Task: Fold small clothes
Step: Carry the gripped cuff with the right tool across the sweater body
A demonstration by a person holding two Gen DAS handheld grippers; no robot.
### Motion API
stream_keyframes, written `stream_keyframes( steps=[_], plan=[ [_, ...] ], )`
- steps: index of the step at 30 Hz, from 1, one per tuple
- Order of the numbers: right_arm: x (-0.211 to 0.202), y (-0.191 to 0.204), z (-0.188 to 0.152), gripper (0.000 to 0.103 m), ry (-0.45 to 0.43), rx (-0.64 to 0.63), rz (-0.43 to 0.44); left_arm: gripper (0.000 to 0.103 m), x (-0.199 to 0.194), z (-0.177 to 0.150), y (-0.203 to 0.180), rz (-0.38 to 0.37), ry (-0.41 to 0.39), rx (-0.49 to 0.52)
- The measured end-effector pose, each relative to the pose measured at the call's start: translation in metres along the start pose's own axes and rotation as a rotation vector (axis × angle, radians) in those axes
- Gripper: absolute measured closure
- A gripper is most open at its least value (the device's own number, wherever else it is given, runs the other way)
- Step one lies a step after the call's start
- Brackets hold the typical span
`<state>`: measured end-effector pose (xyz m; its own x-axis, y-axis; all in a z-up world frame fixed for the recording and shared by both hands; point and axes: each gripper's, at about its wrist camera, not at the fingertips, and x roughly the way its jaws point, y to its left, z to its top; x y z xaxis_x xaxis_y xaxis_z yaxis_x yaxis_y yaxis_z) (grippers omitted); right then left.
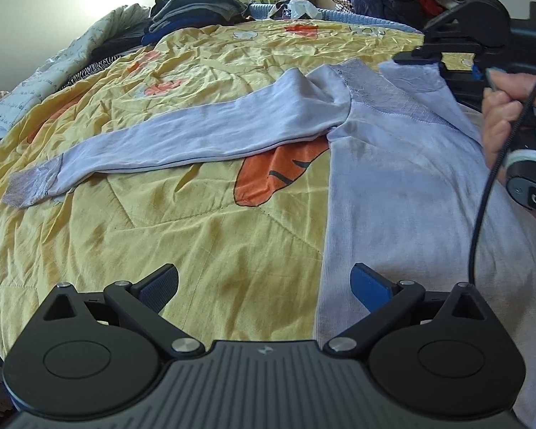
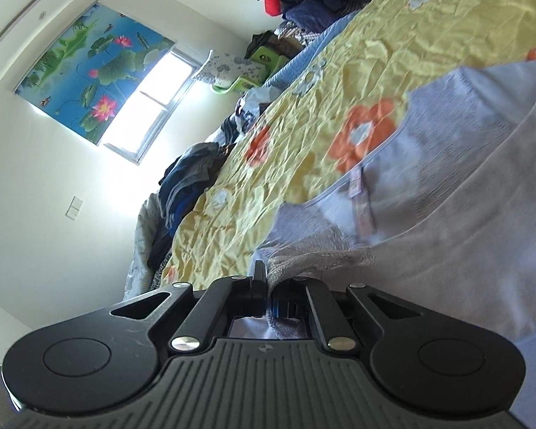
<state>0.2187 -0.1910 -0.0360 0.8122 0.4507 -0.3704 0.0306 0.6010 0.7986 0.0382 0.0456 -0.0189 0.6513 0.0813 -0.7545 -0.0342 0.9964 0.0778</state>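
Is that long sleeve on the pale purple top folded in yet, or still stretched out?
Stretched out. The sleeve lies full length across the yellow quilt, away from the top's body, lace cuff at its far end.

A pale lilac long-sleeved top [image 1: 403,186] is spread flat at the right of the left wrist frame. One sleeve [image 1: 182,139] is stretched toward the left edge, ending in a lace cuff [image 1: 30,187]. Lace trims its shoulder.

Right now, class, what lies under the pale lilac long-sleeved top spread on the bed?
Under the pale lilac long-sleeved top lies the yellow quilt with orange flower patches; one orange patch runs beneath the sleeve. What the quilt shows under the top's body stays covered.
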Motion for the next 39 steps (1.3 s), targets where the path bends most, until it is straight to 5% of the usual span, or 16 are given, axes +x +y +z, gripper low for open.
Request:
stream_keyframes(
  steps=[21, 33, 35, 37, 39],
  plan=[
    [0.055, 0.034, -0.047, 0.090, 0.112, -0.058, -0.018, 0.000, 0.007, -0.001, 0.021, 0.010, 0.020, -0.058],
    [0.070, 0.079, -0.051, 0.093, 0.083, -0.297, -0.058, 0.000, 0.008, -0.001, 0.024, 0.011, 0.025, -0.060],
    [0.079, 0.081, -0.054, 0.087, 0.115, -0.306, -0.079, 0.000, 0.008, -0.002, 0.024, 0.010, 0.029, -0.060],
    [0.086, 0.079, -0.056, 0.062, 0.150, -0.279, -0.082, 0.000, 0.008, -0.002, 0.025, 0.010, 0.030, -0.060],
    [0.086, 0.076, -0.057, 0.051, 0.171, -0.247, -0.058, 0.000, 0.007, -0.002, 0.026, 0.013, 0.027, -0.061]
  ],
)
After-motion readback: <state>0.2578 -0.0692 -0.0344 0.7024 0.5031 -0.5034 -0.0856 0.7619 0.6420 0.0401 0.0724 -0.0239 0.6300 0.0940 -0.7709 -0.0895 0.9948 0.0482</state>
